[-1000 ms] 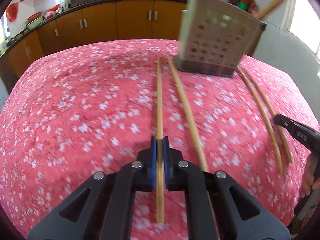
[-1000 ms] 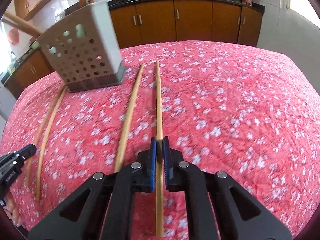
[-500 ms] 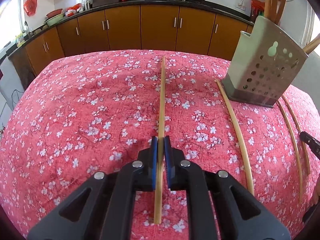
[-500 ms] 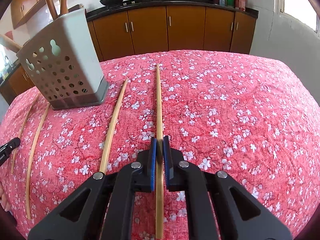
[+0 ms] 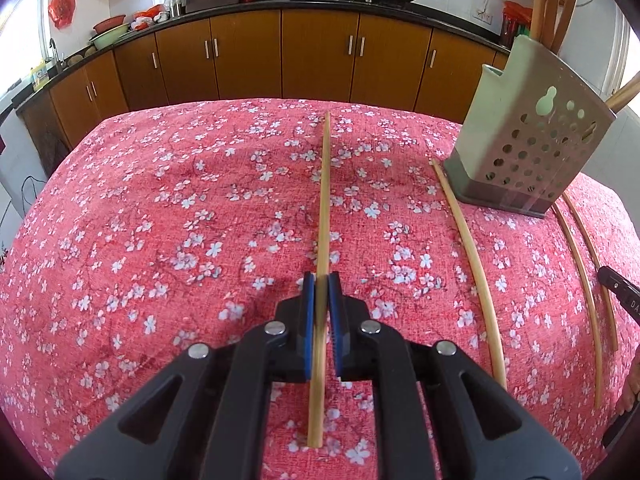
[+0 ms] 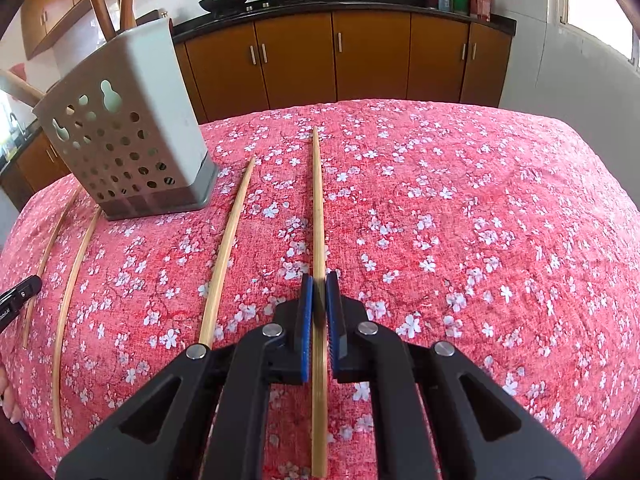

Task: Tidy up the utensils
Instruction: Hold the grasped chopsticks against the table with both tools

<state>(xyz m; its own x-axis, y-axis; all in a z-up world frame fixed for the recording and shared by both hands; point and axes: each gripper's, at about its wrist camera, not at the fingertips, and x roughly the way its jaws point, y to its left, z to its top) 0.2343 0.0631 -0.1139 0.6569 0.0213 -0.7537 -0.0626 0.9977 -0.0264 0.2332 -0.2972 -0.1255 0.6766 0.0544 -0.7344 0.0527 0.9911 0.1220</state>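
Jaws: both clamp a chopstick each | left view: green bowl [image 5: 109, 37] | right view: window [image 6: 600, 12]

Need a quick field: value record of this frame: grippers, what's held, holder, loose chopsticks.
left gripper: shut on chopstick
right gripper: shut on its own chopstick
utensil holder: perforated grey box, upright on red floral tablecloth, wooden utensils already in it
loose chopsticks: three in the right wrist view, one just right of the holder, two to its left
left gripper in right wrist view: tip shows at left edge
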